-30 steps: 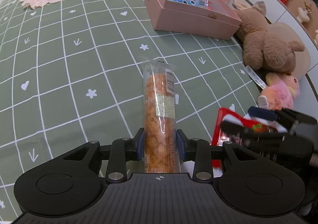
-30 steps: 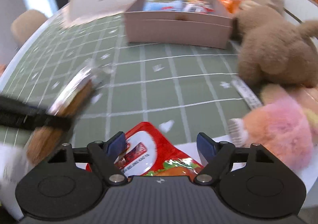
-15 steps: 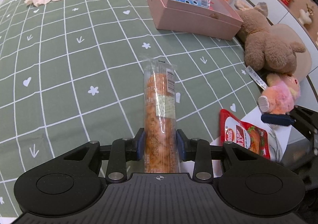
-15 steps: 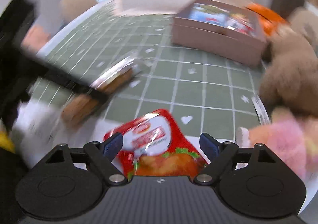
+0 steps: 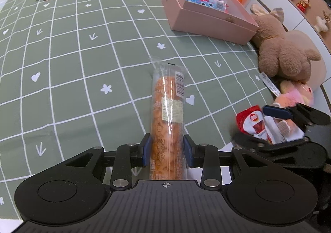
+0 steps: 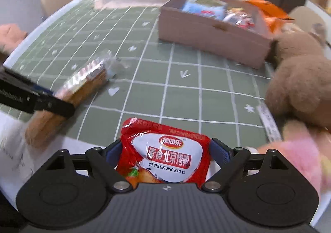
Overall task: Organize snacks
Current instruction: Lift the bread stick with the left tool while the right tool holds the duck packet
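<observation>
L gripper (image 5: 167, 150) is clamped on the long snack tube (image 5: 167, 109), a clear wrap w/ orange bits inside. The tube's long way runs straight out from the jaws, toward the far side of the green tablecloth (image 5: 82, 67). Its far end tips down near the cloth.

The pink box (image 5: 206, 26) is where snacks go, I think. It sits far and to the right of the tube, w/ packs already in it. So the L hand would need to go far-right, and prob. turn the tube to lie along the box's long side.

R gripper (image 6: 165, 148) is apart, w/ the red pouch (image 6: 163, 158) between the jaws. The blue pads (image 6: 219, 150) sit just beside its edges; I don't see them squeeze it. From here the box is far and a bit right, w/ the brown plush bear (image 6: 300, 88) close on the right. R hand looks a bit nearer to the box.

Vs. before: the R jaws have just been opening wider around the pouch. A sec ago the pouch lay flatter; now its far end sticks up. The tube and L grip look the same.
</observation>
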Motion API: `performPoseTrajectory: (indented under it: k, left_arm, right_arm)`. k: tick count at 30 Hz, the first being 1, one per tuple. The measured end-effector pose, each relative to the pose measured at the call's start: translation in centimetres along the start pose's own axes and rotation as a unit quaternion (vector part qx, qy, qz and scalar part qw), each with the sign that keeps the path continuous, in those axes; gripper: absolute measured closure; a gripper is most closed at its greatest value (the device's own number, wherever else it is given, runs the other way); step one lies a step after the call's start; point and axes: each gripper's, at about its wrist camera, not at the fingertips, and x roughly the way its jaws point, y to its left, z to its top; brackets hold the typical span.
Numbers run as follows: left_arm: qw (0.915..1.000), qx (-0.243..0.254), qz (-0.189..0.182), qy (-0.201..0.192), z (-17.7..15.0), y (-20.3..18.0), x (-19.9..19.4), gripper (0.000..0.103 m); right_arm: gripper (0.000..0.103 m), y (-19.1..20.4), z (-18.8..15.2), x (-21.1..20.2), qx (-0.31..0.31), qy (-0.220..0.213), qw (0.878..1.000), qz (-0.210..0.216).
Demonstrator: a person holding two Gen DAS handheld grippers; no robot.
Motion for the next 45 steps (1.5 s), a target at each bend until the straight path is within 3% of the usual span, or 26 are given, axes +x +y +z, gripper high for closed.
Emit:
performPoseTrajectory:
  k: [5, 12, 15, 21, 24, 29, 32, 35, 39, 45]
  left_arm:
    - [0.9995, 0.023, 0.021, -0.006, 0.7, -1.1, 0.7, 0.065]
    - [0.9983, 0.042, 0.039, -0.008, 2.2, -2.5, 1.9, 0.06]
    - [0.9976, 0.054, 0.043, -0.009, 2.1, -2.8, 2.0, 0.06]
    - [0.997, 0.062, 0.044, -0.016, 1.4, -3.1, 1.8, 0.059]
    - [0.9979, 0.05, 0.037, -0.019, 1.3, -2.7, 1.7, 0.059]
    - [0.9988, 0.035, 0.027, -0.023, 1.1, -2.3, 1.5, 0.059]
    - [0.9989, 0.03, 0.023, -0.027, 1.1, -2.1, 1.4, 0.059]
    - [0.9987, 0.033, 0.023, -0.03, 0.9, -2.1, 1.3, 0.059]
    - [0.9988, 0.032, 0.019, -0.031, 0.9, -2.0, 1.3, 0.059]
    - [0.9986, 0.035, 0.021, -0.034, 0.8, -2.0, 1.2, 0.059]
  right_arm:
    - [0.015, 0.1, -1.4, -2.5, 0.03, -0.032, 0.999, 0.003]
    - [0.014, -1.5, -3.6, -2.4, 0.089, 0.006, 0.996, 0.012]
    - [0.013, -1.4, -4.1, -2.2, 0.117, 0.0, 0.993, 0.01]
    - [0.007, 0.4, -3.1, -1.1, 0.092, 0.011, 0.995, -0.022]
    - [0.008, 0.7, -2.8, -1.0, 0.082, 0.015, 0.996, -0.015]
    - [0.008, -0.8, -1.3, -0.7, 0.14, 0.021, 0.989, 0.035]
    - [0.006, -1.5, -0.9, -0.3, 0.173, 0.012, 0.985, 0.026]
    - [0.002, -0.6, -0.5, 0.4, 0.151, 0.013, 0.988, 0.0]
    - [0.003, 1.5, -1.3, 0.7, 0.06, 0.011, 0.998, -0.032]
    - [0.004, 0.4, -2.3, 0.2, 0.077, -0.005, 0.996, -0.034]
